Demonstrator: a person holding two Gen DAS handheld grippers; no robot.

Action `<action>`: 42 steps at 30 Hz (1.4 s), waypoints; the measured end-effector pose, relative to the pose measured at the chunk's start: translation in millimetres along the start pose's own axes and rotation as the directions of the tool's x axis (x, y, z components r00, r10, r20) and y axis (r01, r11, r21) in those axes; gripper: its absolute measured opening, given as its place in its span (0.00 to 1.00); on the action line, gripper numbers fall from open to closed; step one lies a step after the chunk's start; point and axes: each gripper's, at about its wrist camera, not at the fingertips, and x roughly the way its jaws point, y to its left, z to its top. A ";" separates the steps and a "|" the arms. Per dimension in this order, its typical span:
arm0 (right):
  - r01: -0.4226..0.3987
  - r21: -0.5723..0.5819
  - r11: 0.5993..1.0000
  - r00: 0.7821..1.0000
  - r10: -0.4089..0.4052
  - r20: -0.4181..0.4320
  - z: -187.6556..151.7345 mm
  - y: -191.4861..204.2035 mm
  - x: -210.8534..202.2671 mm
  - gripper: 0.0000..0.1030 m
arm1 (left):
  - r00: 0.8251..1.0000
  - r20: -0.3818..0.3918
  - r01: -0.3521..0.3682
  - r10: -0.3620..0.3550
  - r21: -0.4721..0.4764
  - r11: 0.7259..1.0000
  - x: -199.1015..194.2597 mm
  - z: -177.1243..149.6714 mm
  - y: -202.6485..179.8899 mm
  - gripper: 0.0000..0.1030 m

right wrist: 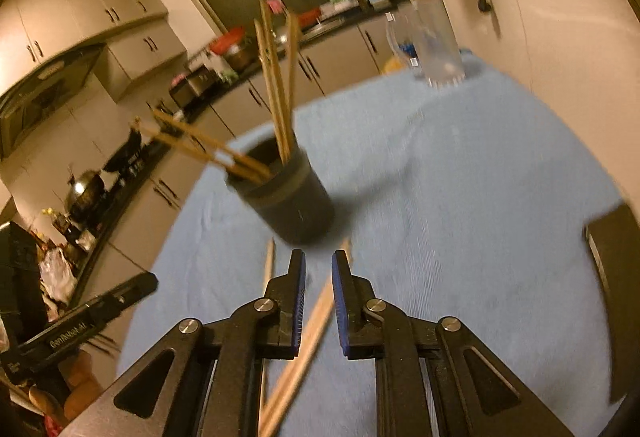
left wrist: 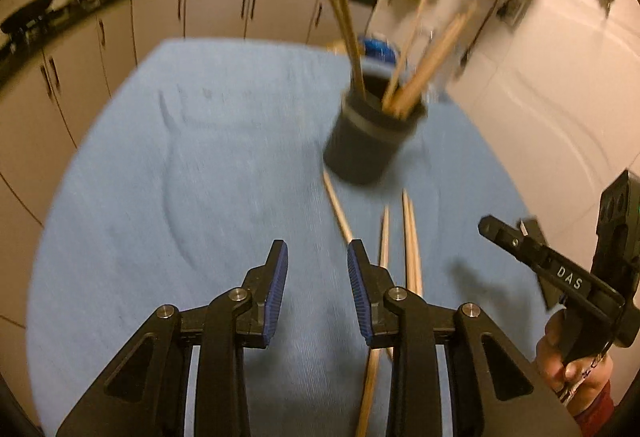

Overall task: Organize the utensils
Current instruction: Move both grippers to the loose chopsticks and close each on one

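A dark round cup (left wrist: pixel 366 141) (right wrist: pixel 296 205) stands on the blue cloth (left wrist: pixel 180 177) (right wrist: pixel 460 217) with several wooden chopsticks (left wrist: pixel 344 17) (right wrist: pixel 276 97) leaning out of it. Several loose chopsticks (left wrist: pixel 410 233) (right wrist: pixel 316 321) lie on the cloth just in front of the cup. My left gripper (left wrist: pixel 318 257) is open above the cloth, left of the loose sticks, with nothing between its blue pads. My right gripper (right wrist: pixel 319 265) (left wrist: pixel 486 225) hovers low with a narrow gap; one loose chopstick shows through that gap on the cloth below, not pinched.
A clear plastic container (right wrist: pixel 436 49) stands at the cloth's far edge, and a blue-topped item (left wrist: pixel 378 49) sits behind the cup. A dark flat object (right wrist: pixel 616 297) lies at the right edge. Kitchen cabinets (left wrist: pixel 216 13) and a cluttered counter run behind. A hand (left wrist: pixel 560 349) holds the right gripper.
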 end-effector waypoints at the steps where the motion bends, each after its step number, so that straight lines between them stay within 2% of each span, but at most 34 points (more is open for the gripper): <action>1: 0.007 0.007 1.000 1.000 -0.007 -0.018 -6.9 -3.1 3.6 0.14 | 1.000 -0.018 0.004 -0.004 0.007 1.000 4.8 -4.5 -2.6 0.29; 6: 0.036 0.027 0.999 0.998 -0.035 -0.049 -18.5 -15.3 10.4 0.14 | 0.997 -0.069 0.028 -0.023 0.081 0.996 19.3 -18.6 -24.5 0.29; 13: 0.037 0.027 0.999 0.998 -0.036 -0.048 -16.2 -18.4 11.1 0.14 | 0.993 -0.115 0.010 0.013 0.197 0.980 45.8 -9.1 -62.2 0.28; 14: 0.038 0.029 0.999 0.998 -0.037 -0.047 -16.4 -19.4 11.0 0.14 | 0.993 -0.118 0.005 0.020 0.208 0.978 49.4 -8.4 -66.0 0.24; 17: 0.037 0.036 0.999 0.998 -0.035 -0.049 -17.5 -21.1 9.5 0.14 | 0.989 -0.141 0.000 0.036 0.249 0.969 61.3 -2.8 -76.1 0.23; 19: 0.039 0.039 0.998 0.998 -0.037 -0.048 -16.8 -22.3 8.8 0.14 | 0.985 -0.154 -0.034 0.077 0.267 0.963 73.7 1.4 -81.1 0.19; 20: 0.038 0.042 0.998 0.998 -0.036 -0.050 -16.6 -22.8 8.8 0.14 | 0.982 -0.175 -0.024 0.073 0.269 0.963 79.6 3.5 -81.7 0.12; 21: 0.036 0.044 0.998 0.998 -0.033 -0.051 -16.5 -23.3 9.0 0.14 | 0.979 -0.189 -0.026 0.079 0.265 0.964 85.0 4.4 -80.5 0.06; 23: 0.031 0.048 0.998 0.998 -0.029 -0.057 -15.4 -23.7 9.3 0.14 | 0.973 -0.203 -0.058 0.113 0.259 0.964 92.5 6.2 -78.7 0.06; 27: 0.020 0.048 0.999 0.996 -0.016 -0.090 -10.8 -21.7 15.3 0.14 | 0.978 -0.183 -0.060 0.102 0.222 0.973 85.0 6.8 -66.0 0.06; 32: 0.026 0.007 1.000 0.987 -0.025 -0.160 -6.7 -6.6 35.8 0.14 | 0.987 -0.142 -0.057 0.073 0.111 0.992 65.9 9.5 -28.4 0.06; 37: 0.058 -0.041 0.997 0.971 -0.066 -0.230 -12.0 8.7 60.6 0.14 | 0.990 -0.114 -0.079 0.079 0.003 0.997 53.4 6.8 15.8 0.06; 42: 0.127 -0.113 0.985 0.962 -0.150 -0.230 -14.6 24.6 71.9 0.14 | 0.991 -0.109 -0.079 0.073 -0.050 0.996 51.3 4.5 36.8 0.06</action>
